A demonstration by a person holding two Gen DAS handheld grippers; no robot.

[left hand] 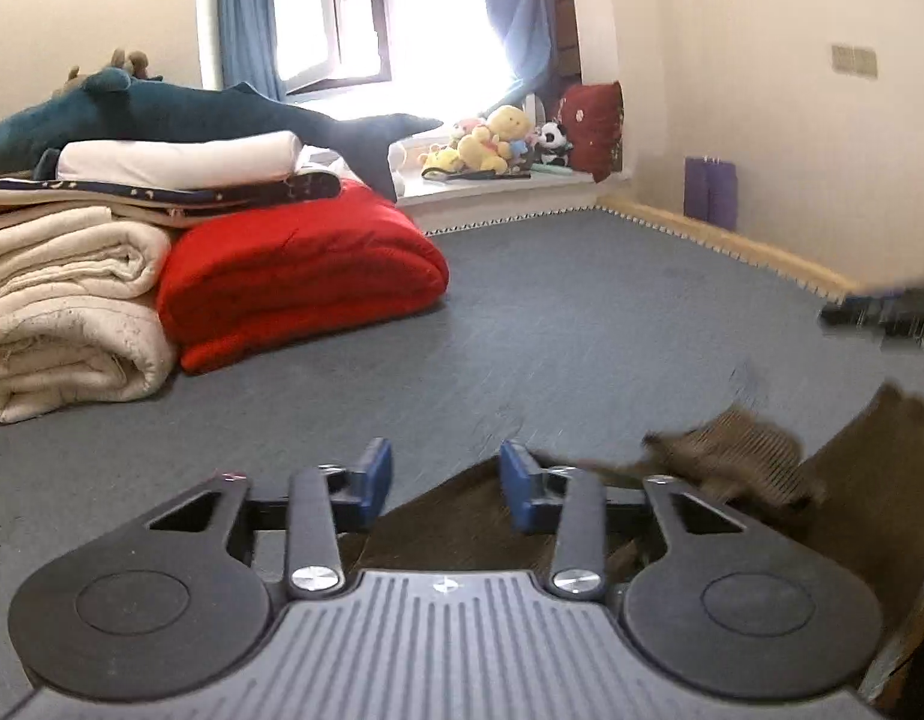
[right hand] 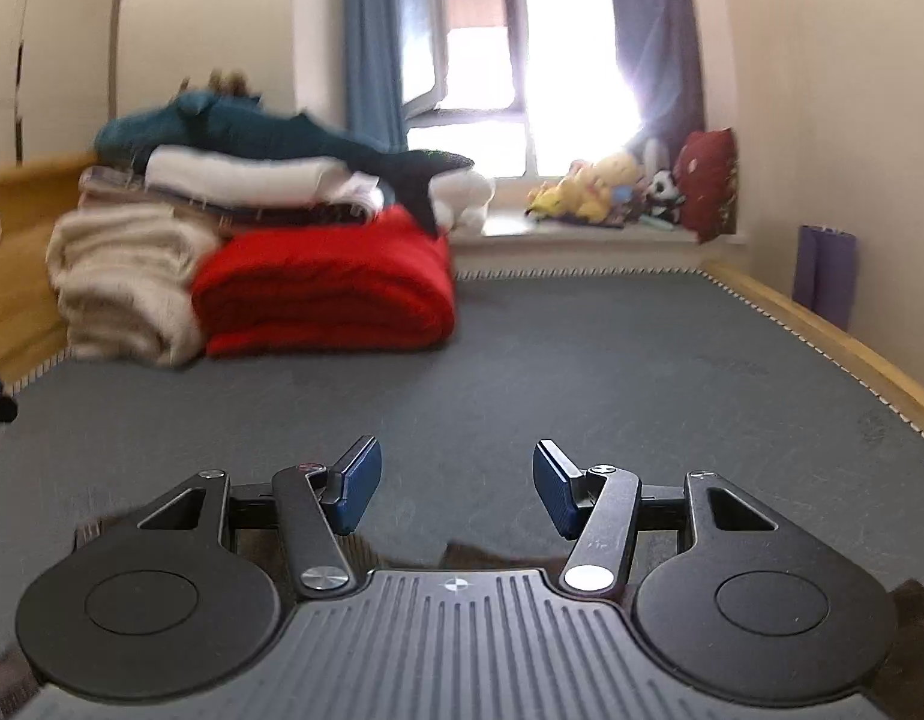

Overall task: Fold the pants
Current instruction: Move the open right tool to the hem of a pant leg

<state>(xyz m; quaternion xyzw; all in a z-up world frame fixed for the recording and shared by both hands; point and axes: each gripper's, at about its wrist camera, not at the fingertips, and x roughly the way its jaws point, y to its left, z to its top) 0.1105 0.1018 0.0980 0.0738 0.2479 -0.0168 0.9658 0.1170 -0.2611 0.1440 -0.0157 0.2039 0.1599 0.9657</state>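
The pants (left hand: 732, 462) are brown with fine ribbing, lying on a grey-blue mat (left hand: 582, 312) with a white zigzag edge. On the mat, a red quilt (left hand: 300, 276) sits beside a cream blanket (left hand: 66, 312), under a navy cloth (left hand: 162, 192) with small pale spots, a white fold and a teal plush shark (left hand: 192, 114). Behind the quilt hang blue curtains (left hand: 246, 18); both grippers (right hand: 456, 483) have blue pads on black arms.
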